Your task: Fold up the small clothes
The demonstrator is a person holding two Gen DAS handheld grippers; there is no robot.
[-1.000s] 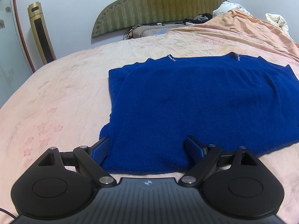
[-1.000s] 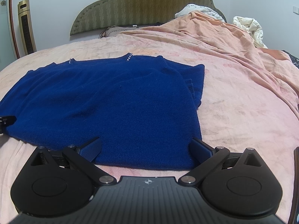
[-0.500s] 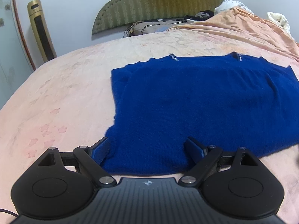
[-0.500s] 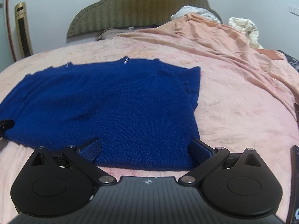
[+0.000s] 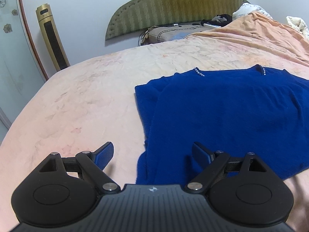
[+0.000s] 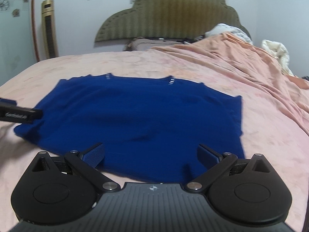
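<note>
A dark blue knit sweater (image 5: 227, 116) lies flat on the pink bed, sleeves folded in, neckline with small beads toward the headboard. It also shows in the right wrist view (image 6: 143, 116). My left gripper (image 5: 152, 153) is open and empty, over the sweater's near left hem corner. My right gripper (image 6: 150, 154) is open and empty, over the near hem toward its right side. The left gripper's finger (image 6: 19, 114) shows at the left edge of the right wrist view, by the sweater's left side.
The pink bedspread (image 5: 77, 106) stretches wide to the left. A rumpled orange blanket (image 6: 241, 61) covers the bed's right side. A green padded headboard (image 5: 173, 5) and pillow stand at the far end. A gold tower fan (image 5: 52, 38) stands by the wall.
Both grippers have shifted left along the near hem. The left gripper now straddles the sweater's left corner; the right sits nearer the hem's middle. The sweater has not moved.
</note>
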